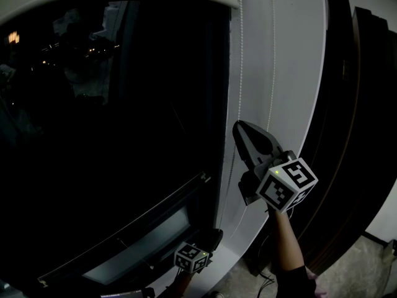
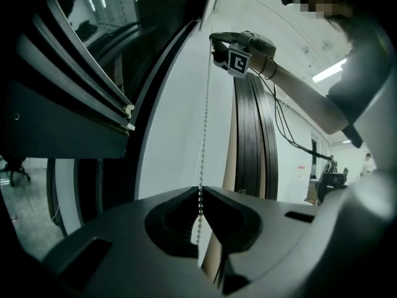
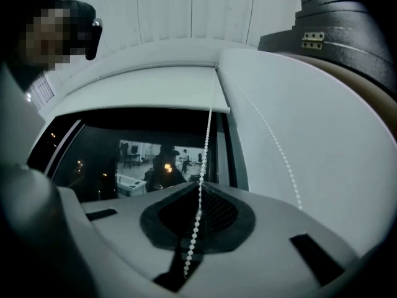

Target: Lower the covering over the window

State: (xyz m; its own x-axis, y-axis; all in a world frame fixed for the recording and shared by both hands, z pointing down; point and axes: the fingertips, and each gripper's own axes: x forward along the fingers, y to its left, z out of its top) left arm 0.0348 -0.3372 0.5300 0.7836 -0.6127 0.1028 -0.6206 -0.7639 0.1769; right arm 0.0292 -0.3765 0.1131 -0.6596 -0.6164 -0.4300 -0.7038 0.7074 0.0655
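Note:
The white roller blind point(image 3: 142, 92) covers only the top of the dark window point(image 1: 111, 135). Its white bead chain point(image 1: 240, 54) hangs down the window's right side. My right gripper point(image 1: 239, 129) is raised, pointing upward, and is shut on the bead chain point(image 3: 208, 129), which runs straight between its closed tips point(image 3: 200, 186). The chain's other strand point(image 3: 273, 141) hangs free against the white wall. Lower down, near the sill, my left gripper point(image 1: 214, 236) is shut on the same chain point(image 2: 205, 104), its tips point(image 2: 200, 190) pinching the beads. The left gripper view shows the right gripper point(image 2: 217, 39) above.
A white wall pillar point(image 1: 291, 73) stands right of the window. Dark stacked panels point(image 1: 360, 104) lean further right. The window sill point(image 1: 149, 241) runs below the glass. Cables point(image 1: 267, 278) lie on the floor by the wall.

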